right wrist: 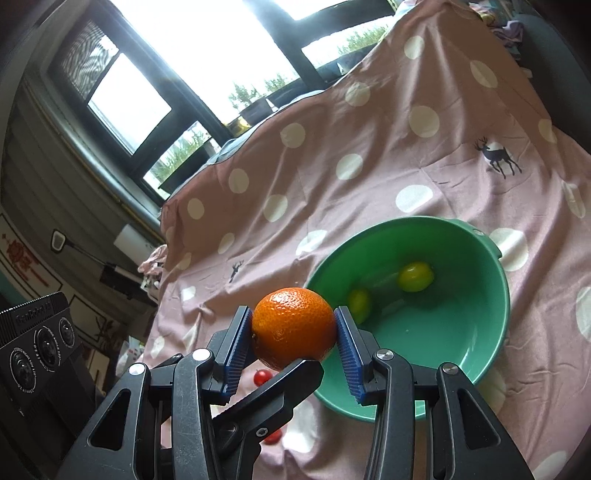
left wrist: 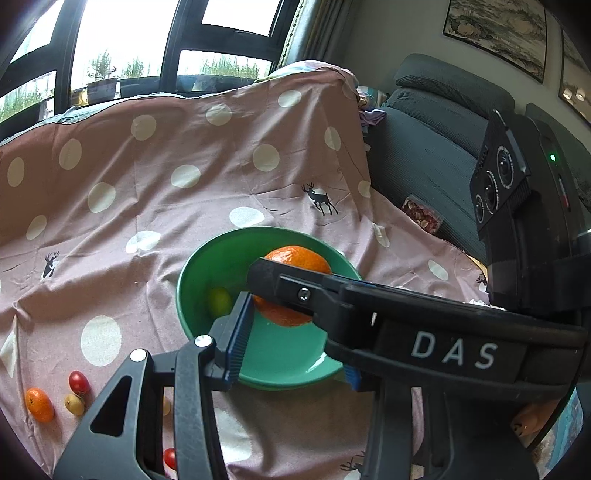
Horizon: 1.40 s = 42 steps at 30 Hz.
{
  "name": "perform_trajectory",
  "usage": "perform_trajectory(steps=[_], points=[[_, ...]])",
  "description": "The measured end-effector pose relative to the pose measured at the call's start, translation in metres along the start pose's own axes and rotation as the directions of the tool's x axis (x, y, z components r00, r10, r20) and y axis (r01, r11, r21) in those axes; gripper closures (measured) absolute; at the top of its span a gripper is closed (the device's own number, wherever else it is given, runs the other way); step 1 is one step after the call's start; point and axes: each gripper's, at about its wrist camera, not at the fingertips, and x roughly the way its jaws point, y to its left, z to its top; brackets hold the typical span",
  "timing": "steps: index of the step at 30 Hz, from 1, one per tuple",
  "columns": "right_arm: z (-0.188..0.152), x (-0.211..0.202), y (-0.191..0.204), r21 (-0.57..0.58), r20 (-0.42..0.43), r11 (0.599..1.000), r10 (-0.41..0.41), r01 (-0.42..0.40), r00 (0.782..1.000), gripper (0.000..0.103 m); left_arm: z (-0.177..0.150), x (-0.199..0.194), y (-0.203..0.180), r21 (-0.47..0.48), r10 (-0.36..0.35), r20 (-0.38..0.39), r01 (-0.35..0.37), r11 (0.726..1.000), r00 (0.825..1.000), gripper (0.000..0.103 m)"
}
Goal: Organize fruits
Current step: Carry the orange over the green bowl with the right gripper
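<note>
Clamping the orange (right wrist: 293, 326) widthwise, right fingers (right wrist: 236, 343) (left fingers (left wrist: 240, 332) slack, empty) by green bowl (right wrist: 461, 332).

Room and furnishings around the spotted cloth

A pink cloth (left wrist: 177, 206) with white dots and small deer prints drapes over a raised back and spreads forward, creased in places. Behind it stands a dark-framed window (left wrist: 166, 44) with greenery outside. To the right is a grey upholstered sofa (left wrist: 424, 155), a clear packet of reddish snacks (left wrist: 422, 214) lying on its seat and crumpled clothes (left wrist: 371, 114) at the cloth's edge. Framed landscape pictures (left wrist: 496, 33) hang on the wall above.
</note>
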Motion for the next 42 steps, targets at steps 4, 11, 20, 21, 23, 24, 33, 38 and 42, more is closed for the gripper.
perform_trajectory(steps=[4, 11, 20, 21, 23, 24, 33, 38, 42], points=[[0.003, -0.001, -0.013, 0.027, 0.0, 0.999, -0.021, 0.021, 1.0, 0.056, 0.002, 0.013, -0.006, 0.01, -0.014, -0.021, 0.014, 1.0, 1.0, 0.061], [0.005, 0.003, -0.031, 0.065, -0.018, 0.996, -0.053, 0.054, 0.998, 0.056, 0.002, 0.034, -0.01, 0.001, -0.031, -0.055, 0.031, 1.0, 0.998, 0.061], [0.005, 0.009, -0.048, 0.09, -0.046, 0.991, -0.092, 0.096, 0.995, 0.056, 0.0, 0.053, -0.013, -0.007, -0.041, -0.09, 0.04, 0.999, 0.995, 0.061], [0.005, 0.01, -0.05, 0.094, -0.05, 0.991, -0.093, 0.097, 0.994, 0.056, 0.0, 0.054, -0.013, -0.008, -0.042, -0.093, 0.042, 0.999, 0.995, 0.061], [0.005, 0.011, -0.052, 0.098, -0.055, 0.99, -0.1, 0.105, 0.993, 0.056, -0.002, 0.056, -0.014, -0.01, -0.046, -0.098, 0.045, 0.999, 0.994, 0.061], [0.005, 0.011, -0.053, 0.099, -0.058, 0.989, -0.106, 0.111, 0.993, 0.056, -0.002, 0.058, -0.014, -0.01, -0.047, -0.1, 0.046, 0.999, 0.994, 0.061], [0.004, 0.019, -0.06, 0.102, -0.089, 0.984, -0.139, 0.148, 0.986, 0.056, -0.005, 0.069, -0.012, -0.025, -0.055, -0.125, 0.053, 0.998, 0.991, 0.062], [0.005, 0.022, -0.064, 0.107, -0.102, 0.982, -0.146, 0.157, 0.984, 0.056, -0.006, 0.074, -0.012, -0.031, -0.06, -0.136, 0.056, 0.998, 0.989, 0.062], [0.004, 0.025, -0.067, 0.109, -0.112, 0.98, -0.153, 0.165, 0.982, 0.056, -0.008, 0.077, -0.01, -0.038, -0.065, -0.145, 0.06, 0.997, 0.987, 0.062]])
